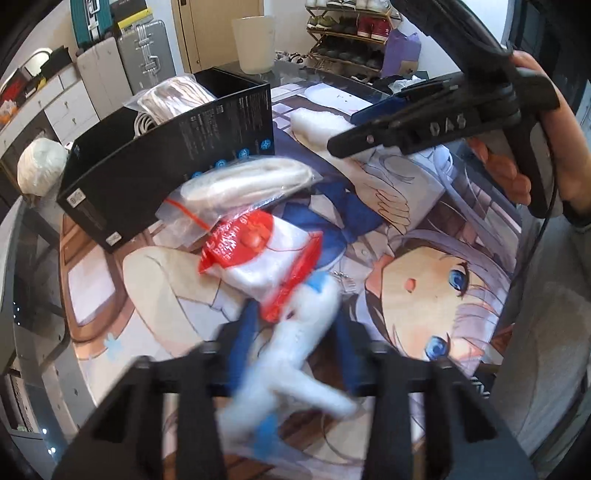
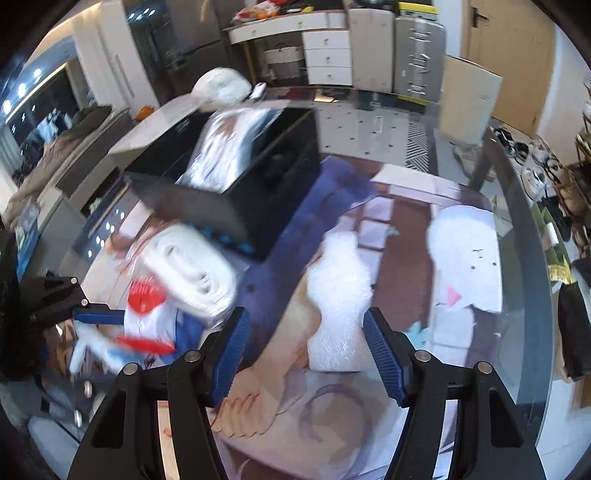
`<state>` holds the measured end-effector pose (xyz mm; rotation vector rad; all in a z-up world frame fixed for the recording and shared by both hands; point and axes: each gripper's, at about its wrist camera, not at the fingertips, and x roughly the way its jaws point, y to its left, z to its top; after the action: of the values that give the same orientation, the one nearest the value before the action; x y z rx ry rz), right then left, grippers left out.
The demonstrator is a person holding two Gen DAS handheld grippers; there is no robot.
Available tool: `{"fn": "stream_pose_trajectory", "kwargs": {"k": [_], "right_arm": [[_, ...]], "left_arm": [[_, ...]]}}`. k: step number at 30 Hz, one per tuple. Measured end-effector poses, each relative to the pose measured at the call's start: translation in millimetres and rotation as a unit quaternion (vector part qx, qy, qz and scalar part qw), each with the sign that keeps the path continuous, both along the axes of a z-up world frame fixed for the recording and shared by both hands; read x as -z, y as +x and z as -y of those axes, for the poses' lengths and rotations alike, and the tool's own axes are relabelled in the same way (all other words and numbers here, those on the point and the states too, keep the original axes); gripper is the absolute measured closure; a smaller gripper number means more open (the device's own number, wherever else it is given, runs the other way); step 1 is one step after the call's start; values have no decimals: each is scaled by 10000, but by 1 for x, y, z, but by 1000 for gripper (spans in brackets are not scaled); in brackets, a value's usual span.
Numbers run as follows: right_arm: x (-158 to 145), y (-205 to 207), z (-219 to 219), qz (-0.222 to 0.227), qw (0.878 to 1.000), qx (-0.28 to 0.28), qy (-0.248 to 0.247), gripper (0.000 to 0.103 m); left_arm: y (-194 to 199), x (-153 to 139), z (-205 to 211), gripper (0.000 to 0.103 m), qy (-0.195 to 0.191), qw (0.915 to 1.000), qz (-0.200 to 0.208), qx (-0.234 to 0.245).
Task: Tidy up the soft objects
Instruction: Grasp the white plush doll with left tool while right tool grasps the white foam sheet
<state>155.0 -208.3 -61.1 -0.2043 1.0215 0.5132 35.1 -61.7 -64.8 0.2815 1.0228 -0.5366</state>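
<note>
**Soft things scattered beside one black box**

Glass table [image 2: 524, 206] with a printed cartoon mat [image 1: 424, 266] fills both views; one shoe rack [image 1: 351, 33] stands far behind. One black cardboard box [image 1: 155, 158], open-topped, holds one crinkly clear bag [image 2: 225, 144]. Outside it lie one bagged coil of white cord [image 1: 247, 181], one white-and-red plastic bag [image 1: 266, 251] and one white foam block [image 2: 340, 295]. One white and blue plush toy [image 1: 295, 350], blurred, sits near, between the left gripper's [image 1: 295, 332] blue pads; whether they pinch it I cannot tell. Right gripper [image 2: 306, 354], held in one hand [image 1: 565, 155], hovers with fingers spread wide around the near end of the foam block.
</note>
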Motion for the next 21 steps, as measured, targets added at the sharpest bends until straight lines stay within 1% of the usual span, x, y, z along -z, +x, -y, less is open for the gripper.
{"fn": "stream_pose_trajectory", "kwargs": {"k": [2,3,4,6,9,13,15,18,19,21], "right_arm": [[0,-6,-7,37,9998,-82,-157,47],[1,-7,-9,31,9998,-99,-162,53],[0,-9,-9,1,9998,-113,-132,62],[-1,-10,-9,-76,9998,-129,-112,73],[-1,-12,-11,-135,9997,-163,-149,73],[-4,-16,-14,25,9997,-170,-188,72],[-2,-13,-16,35,9997,-176,-184,70],[6,-8,-18,-26,9995,-129,-279,61],[10,-5,-19,-49,9994,-104,-320,60],[14,-2,-20,-101,9994,-92,-321,60]], "left_arm": [[-1,-4,-4,72,-46,9999,-89,-16],[0,-5,-8,74,-111,9998,-157,-49],[0,-7,-13,74,-190,9995,-234,-103],[1,-11,-25,76,-251,9990,-276,-252],[-2,-19,-41,76,-362,9981,-276,-416],[-4,-26,-50,76,-497,9978,-400,-197],[-5,-24,-51,75,-537,9968,-583,-43],[-10,-16,-45,72,-415,9965,-717,127],[-11,-11,-41,72,-308,9964,-776,178],[-11,-10,-36,72,-249,9974,-661,168]]}}
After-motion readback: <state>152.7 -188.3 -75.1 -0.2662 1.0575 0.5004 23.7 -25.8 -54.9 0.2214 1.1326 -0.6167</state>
